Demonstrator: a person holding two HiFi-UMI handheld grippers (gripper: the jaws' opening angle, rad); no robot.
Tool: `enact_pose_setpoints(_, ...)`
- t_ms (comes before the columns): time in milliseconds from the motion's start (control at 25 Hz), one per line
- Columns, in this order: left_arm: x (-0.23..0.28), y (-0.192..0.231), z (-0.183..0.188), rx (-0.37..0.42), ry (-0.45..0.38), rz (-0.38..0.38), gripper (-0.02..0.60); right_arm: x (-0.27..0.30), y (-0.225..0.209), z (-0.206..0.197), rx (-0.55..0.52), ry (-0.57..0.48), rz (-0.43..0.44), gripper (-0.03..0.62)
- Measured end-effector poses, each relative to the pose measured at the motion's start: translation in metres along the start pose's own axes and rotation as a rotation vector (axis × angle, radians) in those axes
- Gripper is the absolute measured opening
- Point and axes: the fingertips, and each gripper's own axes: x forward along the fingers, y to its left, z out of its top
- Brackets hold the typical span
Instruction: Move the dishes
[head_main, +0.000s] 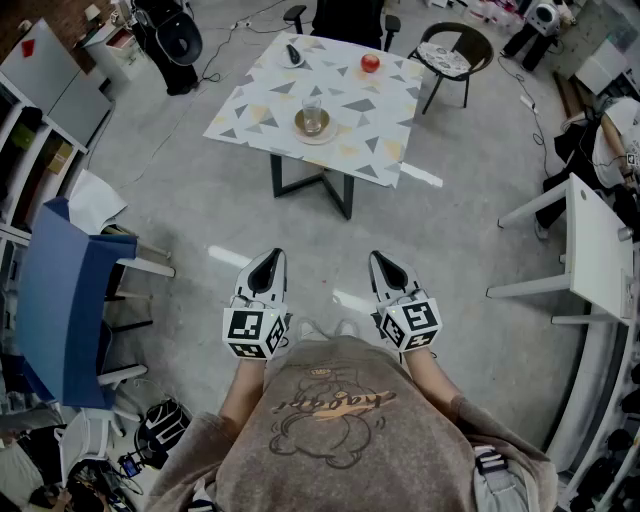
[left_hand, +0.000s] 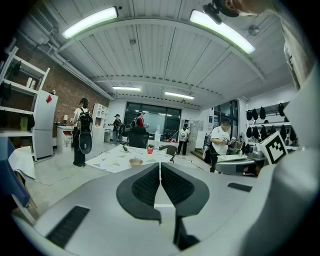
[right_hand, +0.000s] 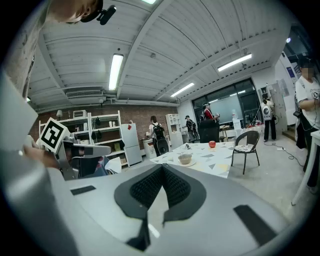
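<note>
Left gripper (head_main: 274, 257) and right gripper (head_main: 380, 259) were shut, empty. The clear glass (head_main: 312, 108) on its round tan saucer (head_main: 318, 137) looked fragile and slippery; the saucer's rim seemed the safest hold.

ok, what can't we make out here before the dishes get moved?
Head view: the glass on the plate is too small to tell if it holds anything.
Head view: the dark object at the table's far corner is too small to name.
Left gripper view: the table is partly hidden behind the left hand-held gripper.
</note>
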Motion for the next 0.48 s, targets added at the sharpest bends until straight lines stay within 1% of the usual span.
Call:
enact_pose_setpoints(280,0.0,0.005,0.0,0.0,0.001,-0.007,0.025,0.004,0.006,-0.001,0.004,-0.001,-0.006,0.003)
enact_pose_setpoints(480,0.002,0.011,-0.001,0.002,0.01,-0.024,0.025,0.01,0.01,-0.001,0.046,-0.015,-0.009,0.003)
